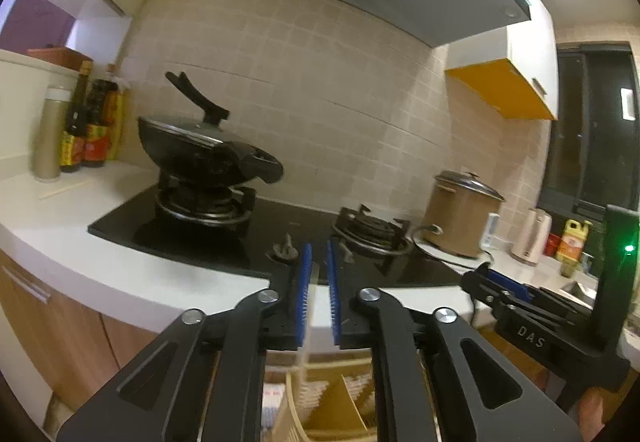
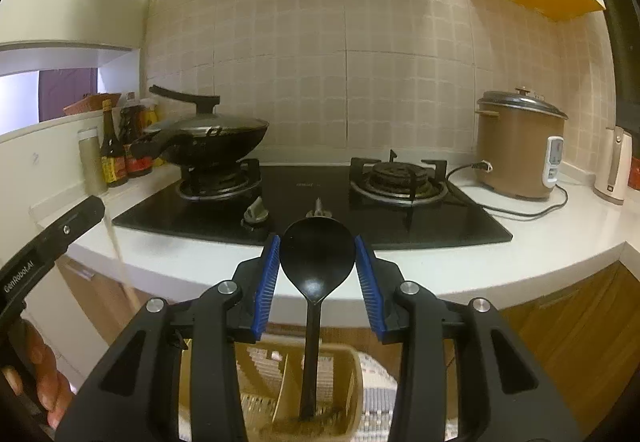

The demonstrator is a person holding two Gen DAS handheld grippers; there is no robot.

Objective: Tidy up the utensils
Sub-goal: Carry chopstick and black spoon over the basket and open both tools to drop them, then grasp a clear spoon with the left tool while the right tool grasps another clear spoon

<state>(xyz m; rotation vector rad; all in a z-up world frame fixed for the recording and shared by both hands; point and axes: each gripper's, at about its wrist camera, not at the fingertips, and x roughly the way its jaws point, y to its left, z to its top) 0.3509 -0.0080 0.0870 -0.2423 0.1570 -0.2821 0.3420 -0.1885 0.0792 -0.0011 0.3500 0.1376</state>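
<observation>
My left gripper (image 1: 318, 282) is shut on a pale chopstick (image 1: 309, 306) that runs between the blue pads and down toward a tan utensil holder (image 1: 336, 406) with dividers. It also shows in the right wrist view (image 2: 120, 258) as a blurred pale stick beside the left gripper's body (image 2: 48, 246). My right gripper (image 2: 318, 262) is open around the bowl of a black spoon (image 2: 317, 258). The spoon stands upright, its handle down in the tan holder (image 2: 308, 390). The pads do not clearly touch the spoon.
A black gas hob (image 2: 312, 202) lies in a white counter (image 2: 540, 242). A lidded wok (image 2: 208, 138) sits on the left burner; sauce bottles (image 2: 120, 146) stand left. A brown rice cooker (image 2: 520, 146) with cord and a kettle (image 2: 614, 166) stand right. Chopsticks (image 1: 66, 188) lie on the counter.
</observation>
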